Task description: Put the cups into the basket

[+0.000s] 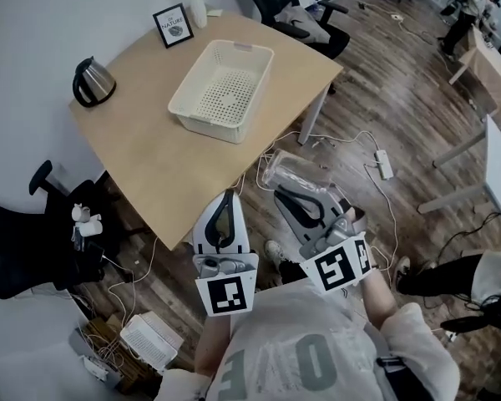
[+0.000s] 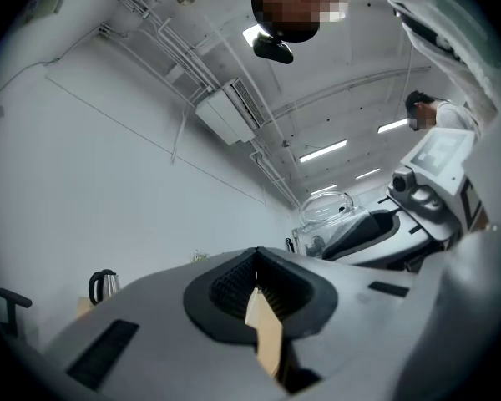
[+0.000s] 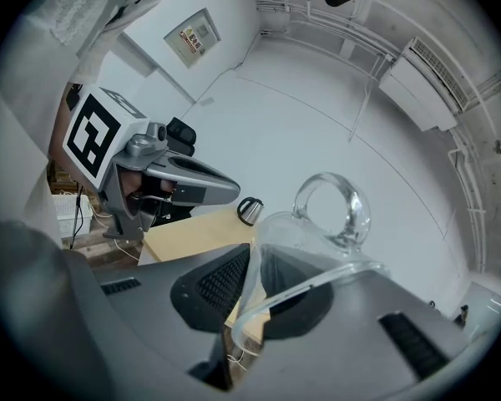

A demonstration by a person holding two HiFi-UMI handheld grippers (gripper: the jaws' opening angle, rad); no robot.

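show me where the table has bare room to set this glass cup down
Widest bare patch: the near end of the table, from the white basket to the near corner. A narrower strip runs between the kettle and the basket. The basket holds nothing. Crowded: the far edge, with picture frame and potted plant.

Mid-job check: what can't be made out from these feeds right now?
Right gripper view: how deep the glass cup sits in the right gripper; its lower rim is hidden by the gripper's own body.
Left gripper view: the basket, hidden behind the shut left gripper.
Head view: where any other cups are; none shows on the table, and the person's torso hides the floor below.
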